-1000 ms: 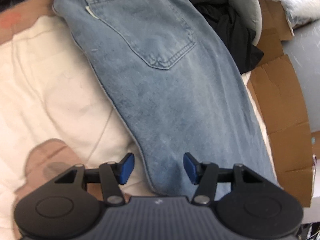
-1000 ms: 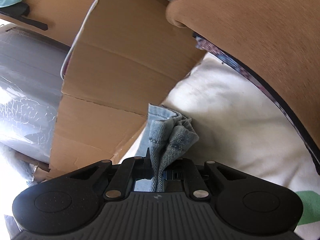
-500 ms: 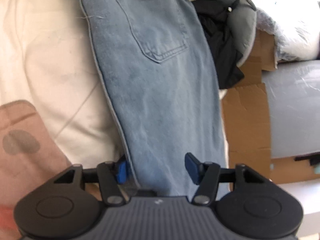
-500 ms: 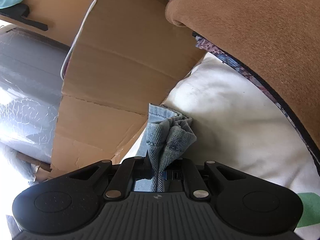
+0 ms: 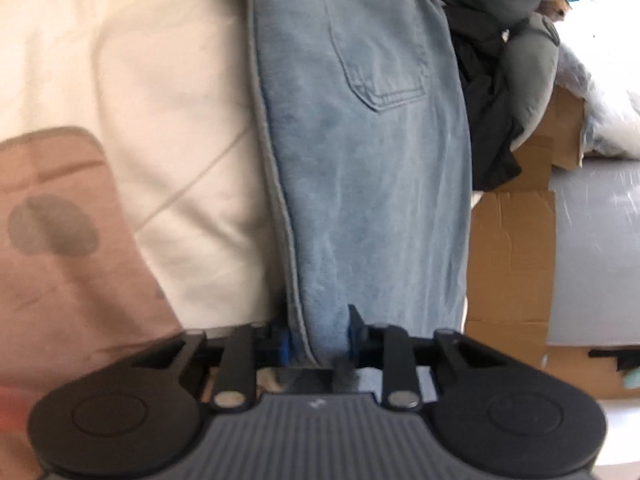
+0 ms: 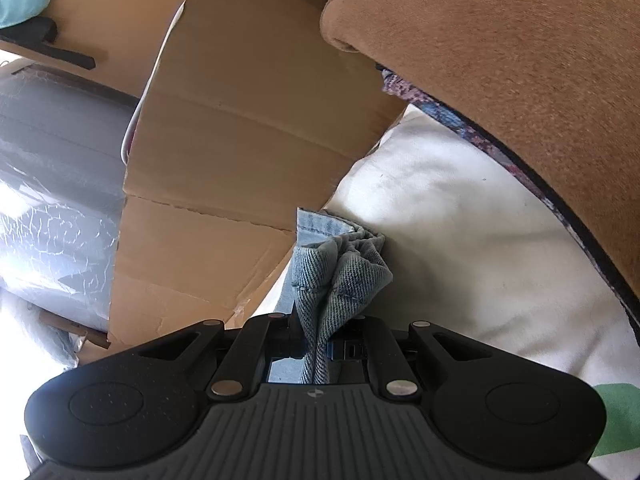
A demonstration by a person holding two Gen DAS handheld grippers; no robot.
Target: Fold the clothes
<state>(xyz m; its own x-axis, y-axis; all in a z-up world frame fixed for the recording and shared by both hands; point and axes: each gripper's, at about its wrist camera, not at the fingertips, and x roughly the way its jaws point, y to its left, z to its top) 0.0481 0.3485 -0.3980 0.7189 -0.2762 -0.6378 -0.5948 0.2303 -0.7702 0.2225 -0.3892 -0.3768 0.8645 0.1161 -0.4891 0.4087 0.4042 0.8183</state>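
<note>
Through my left wrist camera, the pair of faded light-blue denim jeans [image 5: 360, 160] lies lengthwise away from me across the cream-white padded bedding [image 5: 140, 80], back pocket facing up near the far end. My left tongs [image 5: 318, 336] sit at the near end of the jeans, straddling the seam edge, and their jaws are closing with the denim between the blue pads [image 5: 283, 342]; the picture is blurred, so I judge the pads are not yet firmly pressing. I have taken the side edge here, I think, so the fabric can be lifted evenly with the other end. A pinkish-brown printed patch [image 5: 60, 240] lies to the left on the bedding. Beyond the jeans, a heap of black and grey clothing [image 5: 492, 100] waits beside flattened brown cardboard [image 5: 512, 260].

Through my right wrist camera, my right tongs [image 6: 320, 340] are together, clamped on a bunched fold of the same jeans [image 6: 340, 272]; the hem corner sticks up above the jaws in crumpled pleats. Holding this end tight keeps the leg from sliding while the left side takes hold. The bedding [image 6: 460, 220] lies beneath and to the right, cardboard [image 6: 240, 140] stands behind on the left, and a brown corduroy-like sleeve [image 6: 520, 60] arches over the upper right.
</note>
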